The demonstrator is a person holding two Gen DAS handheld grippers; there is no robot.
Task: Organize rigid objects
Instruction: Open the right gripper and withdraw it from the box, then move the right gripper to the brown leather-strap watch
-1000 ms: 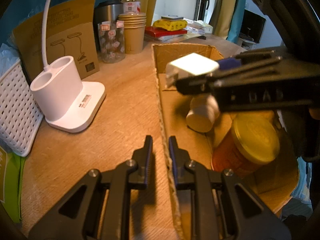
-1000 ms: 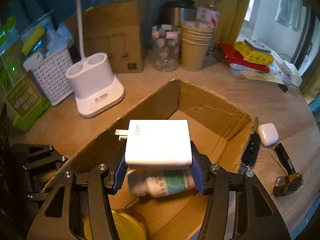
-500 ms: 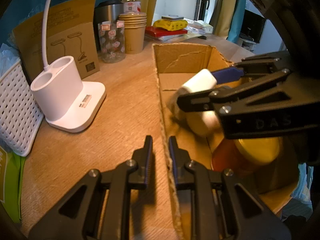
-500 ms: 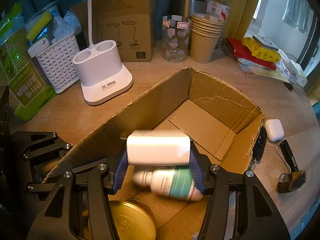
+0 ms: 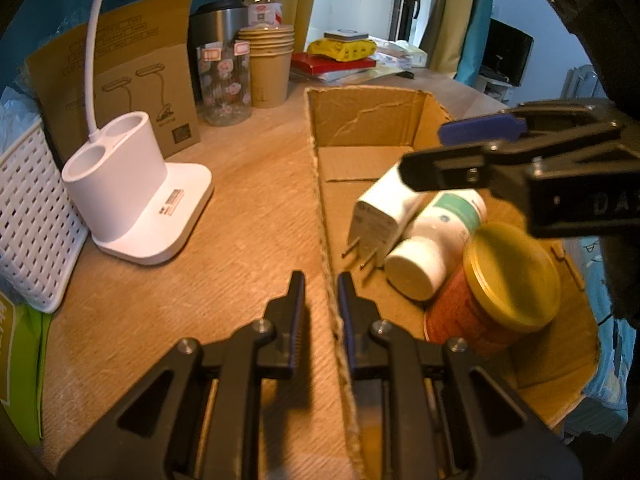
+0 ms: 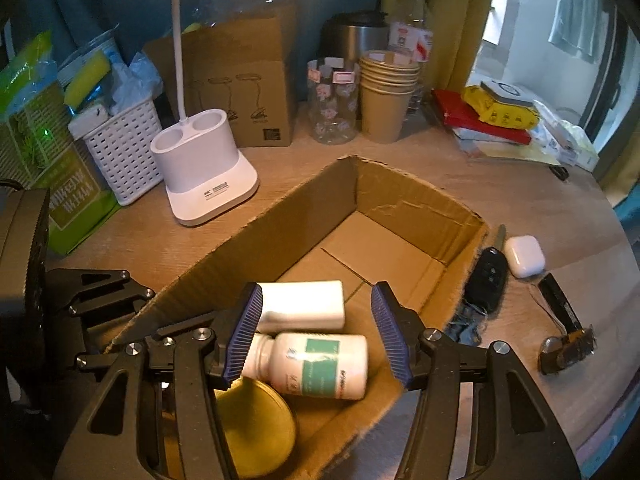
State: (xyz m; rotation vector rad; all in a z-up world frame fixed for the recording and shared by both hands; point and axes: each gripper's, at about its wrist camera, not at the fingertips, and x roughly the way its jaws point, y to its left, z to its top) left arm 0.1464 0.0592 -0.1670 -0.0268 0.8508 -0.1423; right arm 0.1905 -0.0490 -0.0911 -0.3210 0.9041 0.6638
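Three things lie in the open cardboard box (image 6: 416, 200): a white charger (image 6: 302, 310), a white pill bottle (image 6: 316, 364) with a green label, and a red can (image 5: 492, 300) with a gold lid. The charger rests on the box floor, tilted against the bottle, with its two prongs pointing toward the near wall in the left wrist view. The bottle lies on its side between the charger and the can, touching both.

The right gripper (image 6: 318, 332) hangs above the box with its blue-padded jaws spread wide and nothing between them; the charger sits below, free of the pads. The left gripper (image 5: 320, 300) straddles the box's near wall, its jaws nearly together on either side of the cardboard edge, clamping that wall.

On the wooden table (image 5: 248, 208), just right of the box in the right wrist view, lie a car key (image 6: 486, 280), a white earbud case (image 6: 524, 256) and a wristwatch (image 6: 564, 340). A white lamp base (image 5: 132, 200), a white basket (image 5: 28, 216) and stacked paper cups (image 6: 386, 100) stand beyond.
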